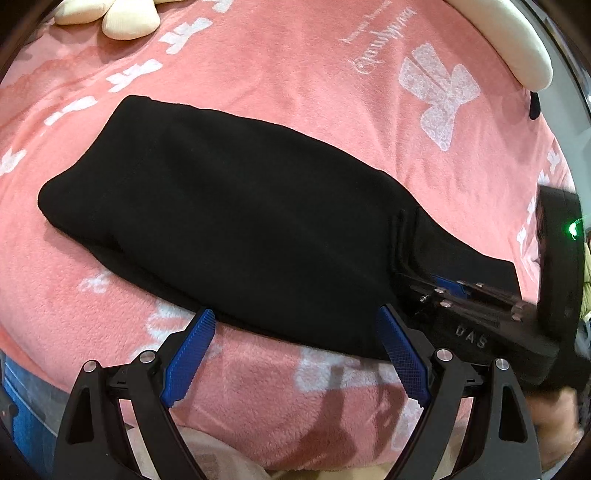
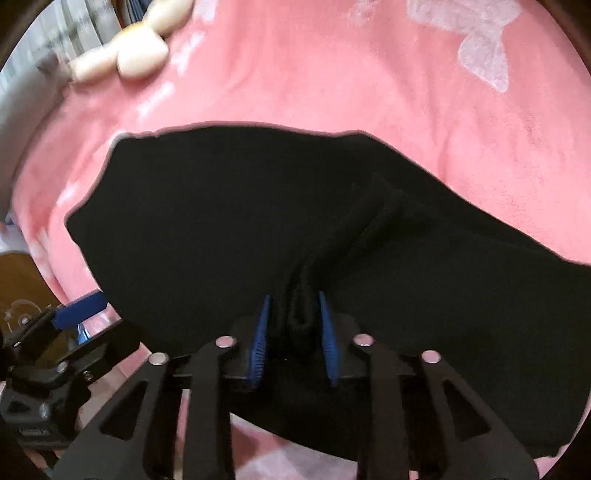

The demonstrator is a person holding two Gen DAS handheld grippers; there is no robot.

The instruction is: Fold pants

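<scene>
Black pants (image 1: 229,221) lie folded lengthwise on a pink blanket (image 1: 295,74). My left gripper (image 1: 295,321) is open, its blue pads (image 1: 190,354) just short of the pants' near edge, holding nothing. My right gripper (image 2: 293,314) is shut on a bunched fold of the pants (image 2: 258,206) near one end. The right gripper also shows in the left wrist view (image 1: 436,284), at the pants' right end. The left gripper's blue fingertip (image 2: 79,304) shows at the left of the right wrist view.
The pink blanket (image 2: 369,74) has white prints. Cream plush items (image 1: 122,18) lie at the far left, also in the right wrist view (image 2: 136,59). A white cushion edge (image 1: 517,44) runs along the far right. A brown surface (image 2: 22,280) lies beyond the bed's left edge.
</scene>
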